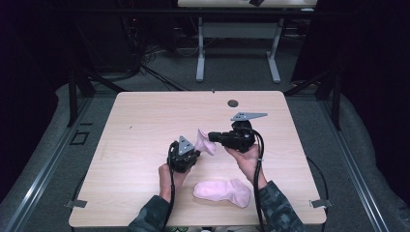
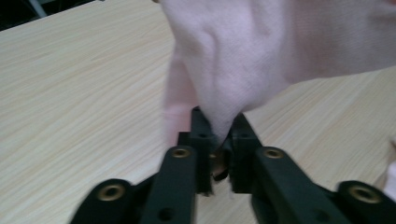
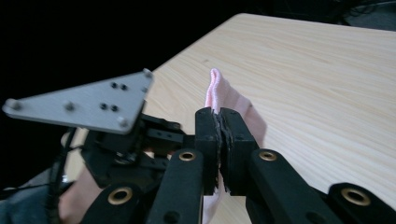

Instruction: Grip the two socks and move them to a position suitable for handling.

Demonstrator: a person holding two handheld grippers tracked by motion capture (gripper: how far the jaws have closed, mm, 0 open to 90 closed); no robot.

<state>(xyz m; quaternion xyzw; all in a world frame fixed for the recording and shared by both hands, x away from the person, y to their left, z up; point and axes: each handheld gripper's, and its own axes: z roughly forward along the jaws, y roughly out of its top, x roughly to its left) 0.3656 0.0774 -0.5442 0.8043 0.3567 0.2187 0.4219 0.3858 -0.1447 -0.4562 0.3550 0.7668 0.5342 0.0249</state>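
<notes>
1. 2 pink socks on record: one sock [image 1: 205, 141] held up above the bench [image 1: 145, 125] between both grippers, a second sock [image 1: 223, 192] lying flat on the bench near the front edge, between the forearms.
2. Left gripper [image 1: 189, 155]: jaws closed on a low fold of the held sock. In the left gripper view the fabric [image 2: 233, 60] hangs down into the jaws and is pinched at its point between them [image 2: 219, 128].
3. Right gripper [image 1: 212, 137]: jaws tight together on the same sock, gripper lying about level and pointing toward the left one. In the right gripper view a thin edge of sock [image 3: 215, 88] sticks out past the closed jaws [image 3: 219, 119], and more fabric trails below them.
4. Grippers sit just beside each other over the middle of the bench, sock bunched between them, clear of the bench top.
5. Right gripper view also takes in the left gripper's grey plate [image 3: 84, 105].
6. Second sock is untouched, well apart from both grippers.
</notes>
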